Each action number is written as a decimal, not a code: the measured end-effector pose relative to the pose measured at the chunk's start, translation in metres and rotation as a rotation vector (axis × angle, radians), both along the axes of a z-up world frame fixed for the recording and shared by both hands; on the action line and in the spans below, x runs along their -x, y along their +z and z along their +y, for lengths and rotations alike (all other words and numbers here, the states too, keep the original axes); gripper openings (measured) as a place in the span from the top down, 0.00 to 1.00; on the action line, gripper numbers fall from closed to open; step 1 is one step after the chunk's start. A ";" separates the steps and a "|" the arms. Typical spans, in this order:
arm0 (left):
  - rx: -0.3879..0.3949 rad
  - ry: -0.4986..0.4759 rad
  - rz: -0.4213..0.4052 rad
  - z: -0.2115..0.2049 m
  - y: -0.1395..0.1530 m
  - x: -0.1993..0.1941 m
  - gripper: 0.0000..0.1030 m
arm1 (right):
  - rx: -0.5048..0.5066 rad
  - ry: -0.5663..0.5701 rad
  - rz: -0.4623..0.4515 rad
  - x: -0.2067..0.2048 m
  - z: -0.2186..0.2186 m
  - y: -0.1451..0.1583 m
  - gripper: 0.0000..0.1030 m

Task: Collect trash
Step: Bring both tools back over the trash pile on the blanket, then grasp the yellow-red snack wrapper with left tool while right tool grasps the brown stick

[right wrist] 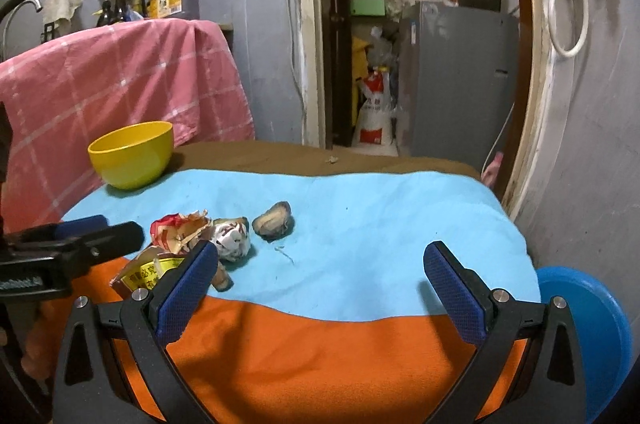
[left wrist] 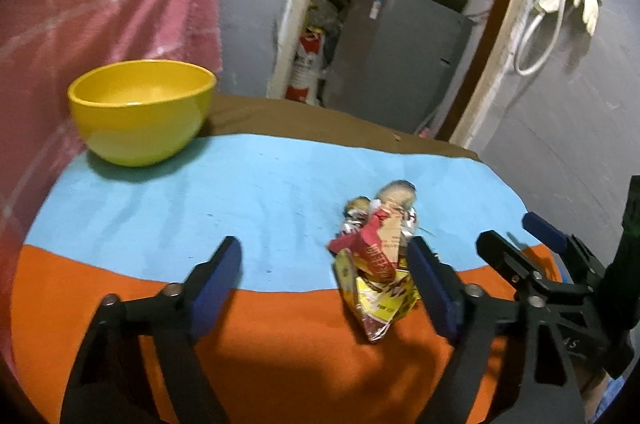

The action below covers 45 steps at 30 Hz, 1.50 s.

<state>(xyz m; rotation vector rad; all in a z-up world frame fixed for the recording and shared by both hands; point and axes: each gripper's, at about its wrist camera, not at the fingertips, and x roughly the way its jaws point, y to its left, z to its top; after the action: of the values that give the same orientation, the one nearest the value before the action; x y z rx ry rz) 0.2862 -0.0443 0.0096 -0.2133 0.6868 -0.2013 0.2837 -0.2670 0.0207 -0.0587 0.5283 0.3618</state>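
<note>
A pile of trash lies on the blue and orange cloth: a crumpled red and yellow wrapper [left wrist: 378,274], a crumpled silver ball [right wrist: 232,238] and a brown scrap [right wrist: 274,218]. The wrapper also shows in the right wrist view [right wrist: 176,236]. A yellow bowl [left wrist: 140,110] stands at the far left, empty; it also shows in the right wrist view [right wrist: 132,154]. My left gripper [left wrist: 324,272] is open, its right finger [left wrist: 432,288] next to the wrapper. My right gripper [right wrist: 320,276] is open and empty, its left finger [right wrist: 188,288] beside the pile.
A pink checked towel [right wrist: 120,84] hangs behind the bowl. A blue round stool or lid [right wrist: 584,328] sits off the table's right edge. A doorway with a grey cabinet [right wrist: 456,76] and a white sack [right wrist: 374,112] lies beyond the brown table end.
</note>
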 end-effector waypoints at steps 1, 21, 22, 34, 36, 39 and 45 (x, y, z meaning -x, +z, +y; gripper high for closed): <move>0.005 -0.013 0.007 -0.001 -0.001 -0.003 0.36 | -0.001 0.003 0.013 -0.002 0.000 -0.001 0.00; 0.100 -0.052 0.078 0.010 -0.008 -0.016 0.92 | 0.024 0.195 0.242 -0.023 0.038 -0.022 0.30; 0.104 -0.047 0.078 0.012 -0.009 -0.015 0.92 | 0.023 0.205 0.256 -0.024 0.041 -0.023 0.32; 0.179 -0.015 0.087 0.027 -0.012 -0.011 0.92 | 0.063 0.271 0.287 -0.030 0.065 -0.027 0.76; 0.180 -0.010 0.082 0.029 -0.010 -0.009 0.92 | 0.064 0.272 0.282 -0.029 0.065 -0.028 0.80; 0.166 -0.011 0.064 0.029 -0.006 -0.004 0.93 | 0.034 0.267 0.282 -0.028 0.060 -0.028 0.84; 0.096 -0.025 -0.006 0.020 0.008 0.010 0.93 | 0.019 0.271 0.262 -0.020 0.060 -0.028 0.87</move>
<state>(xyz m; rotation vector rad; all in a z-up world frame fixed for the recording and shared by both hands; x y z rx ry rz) 0.2766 -0.0248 0.0176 -0.2958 0.6746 -0.2594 0.3032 -0.2073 -0.0071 -0.1028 0.7862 0.6343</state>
